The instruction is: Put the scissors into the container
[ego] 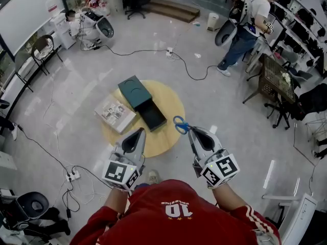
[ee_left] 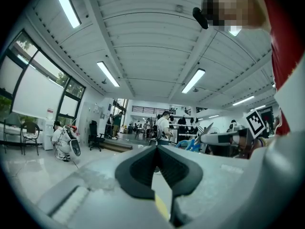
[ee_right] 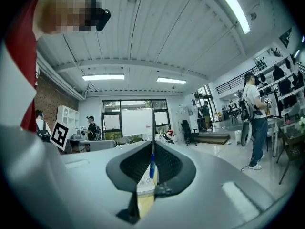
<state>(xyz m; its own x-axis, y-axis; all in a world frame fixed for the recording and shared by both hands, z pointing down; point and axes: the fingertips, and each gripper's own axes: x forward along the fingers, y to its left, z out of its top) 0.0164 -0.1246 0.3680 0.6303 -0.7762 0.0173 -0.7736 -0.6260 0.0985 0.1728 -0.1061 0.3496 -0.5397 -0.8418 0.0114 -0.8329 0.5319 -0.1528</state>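
Observation:
Blue-handled scissors [ego: 180, 124] hang over the right rim of the round wooden table [ego: 171, 139], with my right gripper [ego: 191, 131] shut on them. In the right gripper view the thin blade and a bit of blue handle [ee_right: 152, 165] stand upright between the nearly closed jaws [ee_right: 152, 149]. The dark green container [ego: 134, 92] lies on the table's middle, its dark drawer [ego: 153, 116] pulled out toward me. My left gripper [ego: 140, 131] hovers over the table's near edge, shut and empty [ee_left: 156, 149]. The scissors [ee_left: 193, 143] also show at the right of the left gripper view.
A magazine [ego: 115, 113] lies on the table left of the container. Cables and a power strip [ego: 73, 176] run over the floor at left. A person [ego: 245, 24] stands at the back right near a dark side table [ego: 271, 80]. My own foot [ego: 152, 176] shows below the table.

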